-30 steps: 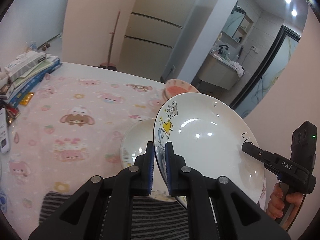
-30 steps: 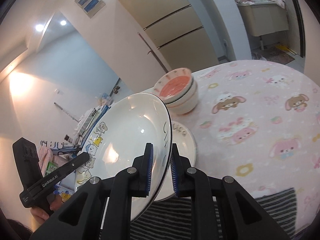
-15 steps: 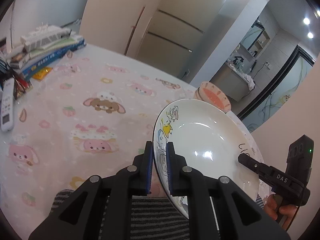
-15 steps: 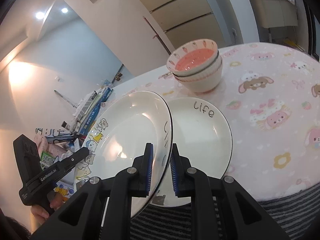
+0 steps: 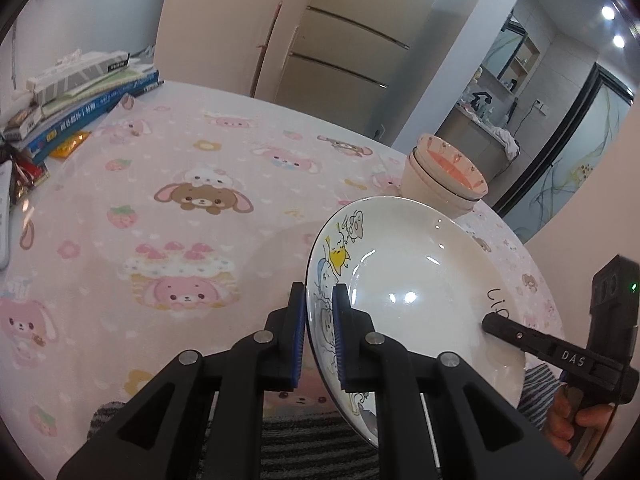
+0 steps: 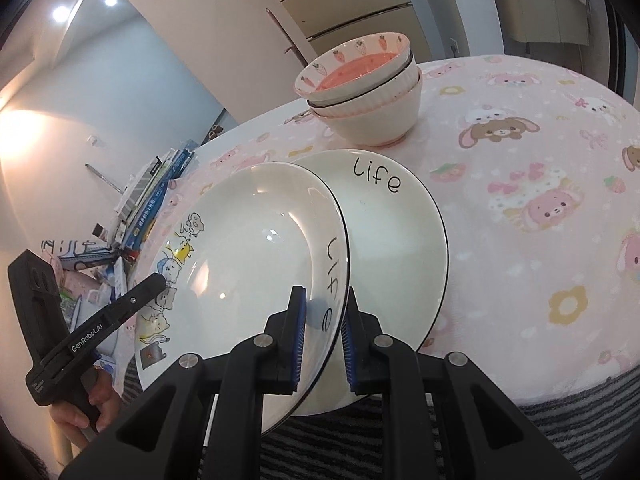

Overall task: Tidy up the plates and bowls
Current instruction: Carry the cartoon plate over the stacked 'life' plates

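Observation:
A white plate with cartoon cats and the word "life" hangs tilted just above the table, held from both sides. My left gripper is shut on its cat-printed rim. On the opposite, lettered rim my right gripper is shut too. In the right wrist view the held plate overlaps a matching plate lying flat on the table. Beyond that one stand stacked bowls, the top one pink inside. Each view shows the other gripper at the far rim: the right gripper and the left gripper.
A pink cartoon tablecloth covers the round table. Books and a remote lie along its left side. The stacked bowls stand near the far right edge. A striped cloth hangs at the near edge. A hand grips the right handle.
Both grippers have sunk toward the table with the plate between them. The flat plate and the bowls now look larger and closer below the held plate.

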The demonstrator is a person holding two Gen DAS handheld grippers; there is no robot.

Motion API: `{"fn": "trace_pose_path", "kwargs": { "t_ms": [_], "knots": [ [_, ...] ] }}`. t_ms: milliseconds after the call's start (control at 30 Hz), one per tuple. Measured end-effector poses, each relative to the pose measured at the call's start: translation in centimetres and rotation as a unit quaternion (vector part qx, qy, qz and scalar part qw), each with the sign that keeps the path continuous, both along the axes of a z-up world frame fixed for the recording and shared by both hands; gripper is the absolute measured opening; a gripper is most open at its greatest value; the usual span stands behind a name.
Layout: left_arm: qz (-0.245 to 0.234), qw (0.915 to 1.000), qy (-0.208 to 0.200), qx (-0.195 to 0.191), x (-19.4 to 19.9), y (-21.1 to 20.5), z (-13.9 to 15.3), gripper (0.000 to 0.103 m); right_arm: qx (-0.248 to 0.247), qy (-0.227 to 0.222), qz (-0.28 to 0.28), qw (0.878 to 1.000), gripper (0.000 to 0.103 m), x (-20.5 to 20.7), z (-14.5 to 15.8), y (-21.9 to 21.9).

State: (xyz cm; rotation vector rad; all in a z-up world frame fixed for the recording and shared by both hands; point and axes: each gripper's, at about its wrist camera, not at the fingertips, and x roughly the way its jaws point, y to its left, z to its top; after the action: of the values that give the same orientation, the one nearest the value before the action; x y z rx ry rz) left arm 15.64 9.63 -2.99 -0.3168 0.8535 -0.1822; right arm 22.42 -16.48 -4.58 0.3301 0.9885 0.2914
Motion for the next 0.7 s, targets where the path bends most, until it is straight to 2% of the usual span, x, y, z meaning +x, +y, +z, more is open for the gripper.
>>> {"fn": "trace_pose_path", "kwargs": {
  "t_ms": [133, 267, 500, 700],
  "knots": [
    [-0.008, 0.9996, -0.017, 0.021, 0.0, -0.7, 0.0, 0.012, -0.019, -0.008, 0.006, 1.0, 0.022, -0.2, 0.1, 0.2],
    [-0.027, 0.9991, -0.028, 0.016, -0.3, -1.1, -0.2, 0.012, -0.033, -0.005, 0.0, 0.999, 0.025, -0.2, -0.2, -0.1],
    [-0.042, 0.9982, -0.034, 0.025, -0.3, -2.0, -0.4, 0.015, -0.021, 0.01, -0.005, 1.0, 0.025, 0.3, -0.9, -1.1],
    [-0.052, 0.9979, -0.032, 0.023, -0.2, -2.2, -0.8, 0.017, -0.035, -0.002, -0.007, 0.999, 0.025, 0.2, -0.7, -1.0]
  ]
}}
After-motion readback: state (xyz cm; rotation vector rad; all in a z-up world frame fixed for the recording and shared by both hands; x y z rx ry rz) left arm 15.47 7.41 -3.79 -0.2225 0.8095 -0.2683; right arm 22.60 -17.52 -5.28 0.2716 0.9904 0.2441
